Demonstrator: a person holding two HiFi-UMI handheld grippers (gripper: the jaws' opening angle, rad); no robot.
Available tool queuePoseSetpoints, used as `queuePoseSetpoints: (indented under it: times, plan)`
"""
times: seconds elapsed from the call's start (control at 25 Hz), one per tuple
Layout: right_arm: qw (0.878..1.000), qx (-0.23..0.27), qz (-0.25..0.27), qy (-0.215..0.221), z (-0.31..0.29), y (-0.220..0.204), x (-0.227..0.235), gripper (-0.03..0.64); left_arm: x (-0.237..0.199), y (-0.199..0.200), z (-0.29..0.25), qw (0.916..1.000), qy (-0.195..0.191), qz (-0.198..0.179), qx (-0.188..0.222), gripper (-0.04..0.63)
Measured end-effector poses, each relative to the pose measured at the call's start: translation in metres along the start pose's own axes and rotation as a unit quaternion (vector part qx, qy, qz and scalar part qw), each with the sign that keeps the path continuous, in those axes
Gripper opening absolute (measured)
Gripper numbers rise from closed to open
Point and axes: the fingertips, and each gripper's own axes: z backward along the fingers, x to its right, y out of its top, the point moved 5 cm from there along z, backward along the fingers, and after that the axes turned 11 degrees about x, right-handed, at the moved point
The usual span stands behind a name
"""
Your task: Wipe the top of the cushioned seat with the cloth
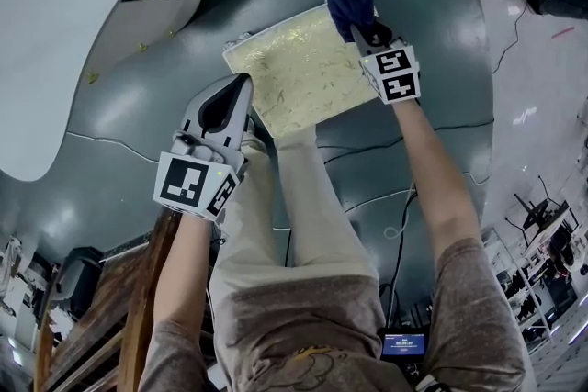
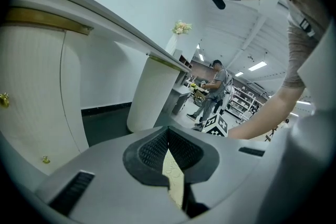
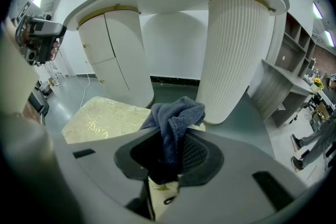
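Seat [image 1: 303, 69] edge behind left tool [image 1: 242, 91]

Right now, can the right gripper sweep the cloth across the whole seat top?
Probably yes. The right gripper is shut on the cloth at the far corner of the cushioned seat, whose top looks bare. Only the left gripper, at the near left edge, might crowd that side.

The cushioned seat [image 1: 299, 69] top was open, save the cloth [image 1: 350, 6] at its far right corner. A white counter [image 1: 55, 32] stood near its left; cables [image 1: 432, 129] crossed the floor [image 1: 432, 60] nearside.
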Motion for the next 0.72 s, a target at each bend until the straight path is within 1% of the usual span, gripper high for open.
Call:
queuePoseSetpoints:
  times: [0.2, 0.48, 0.72]
  plan:
    - [1.0, 0.002, 0.001, -0.006, 0.003, -0.002, 0.01, 0.092, 0.004, -0.001, -0.003, 1.0, -0.004, -0.001, -0.003, 0.015]
    - [0.999, -0.008, -0.023, -0.044, 0.011, -0.011, 0.033, 0.092, 0.005, -0.001, -0.002, 0.9999, -0.009, -0.002, -0.006, 0.015]
    - [0.996, -0.031, -0.033, -0.073, 0.02, -0.02, 0.049, 0.092, 0.008, 0.0, -0.002, 0.9999, -0.014, -0.002, -0.006, 0.015]
